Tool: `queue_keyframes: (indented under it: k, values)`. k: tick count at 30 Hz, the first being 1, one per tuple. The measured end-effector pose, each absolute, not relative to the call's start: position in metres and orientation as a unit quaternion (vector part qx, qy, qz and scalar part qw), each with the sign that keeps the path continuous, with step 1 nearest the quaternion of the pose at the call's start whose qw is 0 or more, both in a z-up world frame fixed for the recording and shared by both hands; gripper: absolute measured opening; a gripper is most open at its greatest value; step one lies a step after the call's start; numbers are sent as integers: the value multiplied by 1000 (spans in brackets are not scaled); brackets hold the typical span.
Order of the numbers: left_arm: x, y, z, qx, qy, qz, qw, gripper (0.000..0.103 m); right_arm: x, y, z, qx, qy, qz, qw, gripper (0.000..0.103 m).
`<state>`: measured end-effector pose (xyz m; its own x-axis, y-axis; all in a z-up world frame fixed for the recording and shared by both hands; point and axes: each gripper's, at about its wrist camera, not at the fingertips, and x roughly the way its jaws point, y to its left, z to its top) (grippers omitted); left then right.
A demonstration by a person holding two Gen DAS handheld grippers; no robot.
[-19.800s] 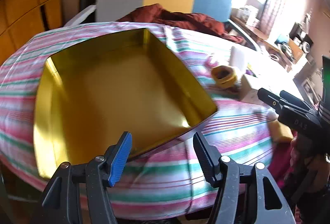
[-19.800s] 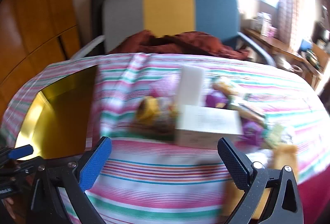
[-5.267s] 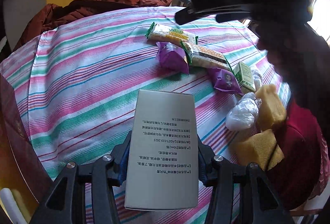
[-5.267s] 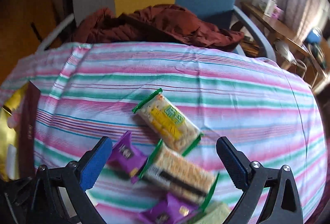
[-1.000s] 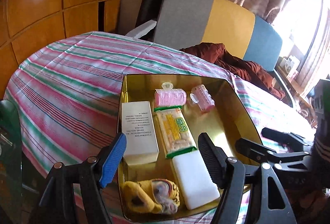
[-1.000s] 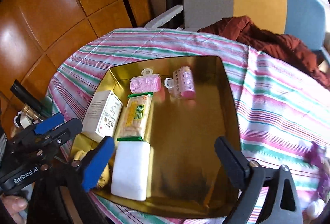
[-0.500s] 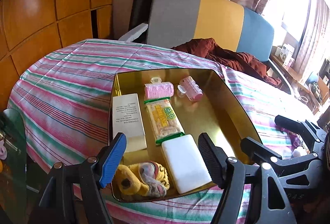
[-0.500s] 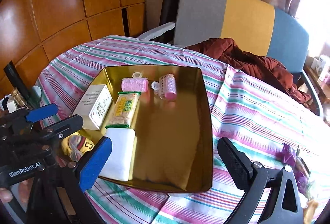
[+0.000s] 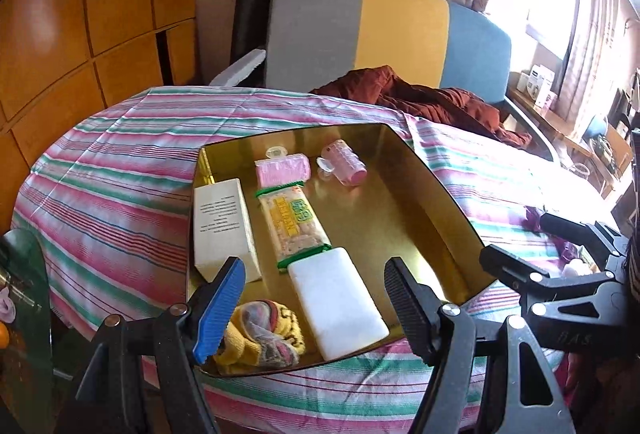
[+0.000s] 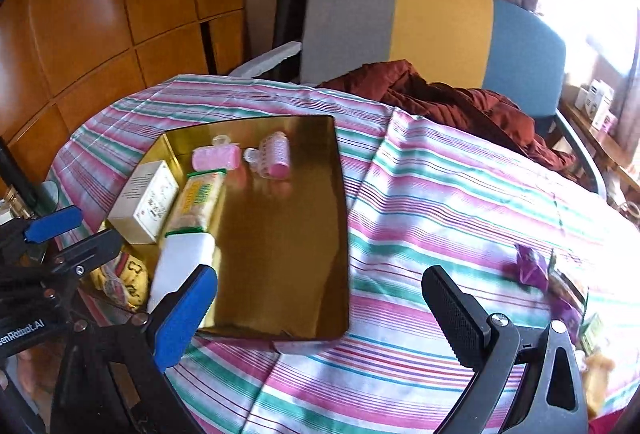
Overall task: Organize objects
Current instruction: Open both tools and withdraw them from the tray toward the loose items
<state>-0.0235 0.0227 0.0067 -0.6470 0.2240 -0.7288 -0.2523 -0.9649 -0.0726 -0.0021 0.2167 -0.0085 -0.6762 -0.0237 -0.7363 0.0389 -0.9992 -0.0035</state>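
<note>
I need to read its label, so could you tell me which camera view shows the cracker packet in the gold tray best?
The left wrist view: the cracker packet lies sharp and unobstructed in the gold tray, printed face up. The right wrist view shows it smaller, slanted and motion-blurred.

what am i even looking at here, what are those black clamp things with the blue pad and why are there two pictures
The black clamps are hand-held grippers; a person carries one in each hand. Each has a small wide-angle camera looking forward along its two fingers, so there are two pictures.

One picture comes from the left gripper, the other from the right gripper. Both have their jaws open and hold nothing.

Below them is a table with a striped cloth and a gold tray. In the tray lie a white box, a cracker packet, a white block, two pink hair rollers and a yellow bundle. Purple packets lie loose on the cloth beside the tray.
</note>
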Motion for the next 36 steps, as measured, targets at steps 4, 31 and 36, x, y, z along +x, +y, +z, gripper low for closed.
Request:
queue_keyframes:
  k: [4,31,36]
  values:
    - [-21,31,6,-402,26,904,144,73,3,235,-10,404,-1,-915,-1,103]
    - [-2,139,-18,-445,92,845,283,73,107,508,-14,378,-221,-861,-257,103]
    - [1,163,-25,-455,111,830,302,73,140,541,-15,288,-354,-855,-244,103]
